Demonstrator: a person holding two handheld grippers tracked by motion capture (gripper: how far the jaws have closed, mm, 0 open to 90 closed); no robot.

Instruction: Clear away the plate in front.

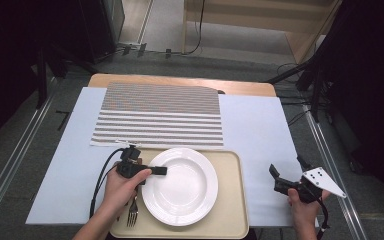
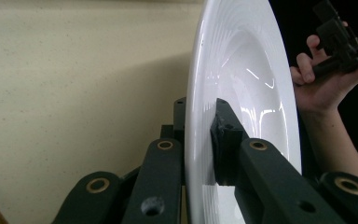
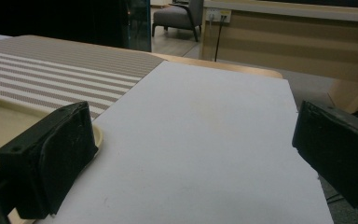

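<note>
Fork (image 1: 133, 212): nearest edge, on tray, just left of plate.
Tray (image 1: 230, 210): beige, on white sheet (image 1: 260, 130); holds plate and fork.
Plate (image 1: 180, 186): white, on tray, nothing in it.
Left gripper (image 1: 156, 171): jaws pinching plate's left rim, one above, one beneath.
Right gripper (image 1: 286, 171): jaws spread wide, over sheet right of tray, touching nothing.
Mat (image 1: 160, 115): striped, beyond tray.
Table (image 1: 180, 82): wooden, far edge showing.
Room: grey floor (image 1: 170, 30), cables.

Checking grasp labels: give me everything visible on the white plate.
The white plate is round, glossy, ceramic-looking, with a wide rim, shallow well and faint concentric rings. It is empty and lies flat on the beige tray, right of a fork. The left tool is shut on its left rim, one jaw above, one below.
</note>
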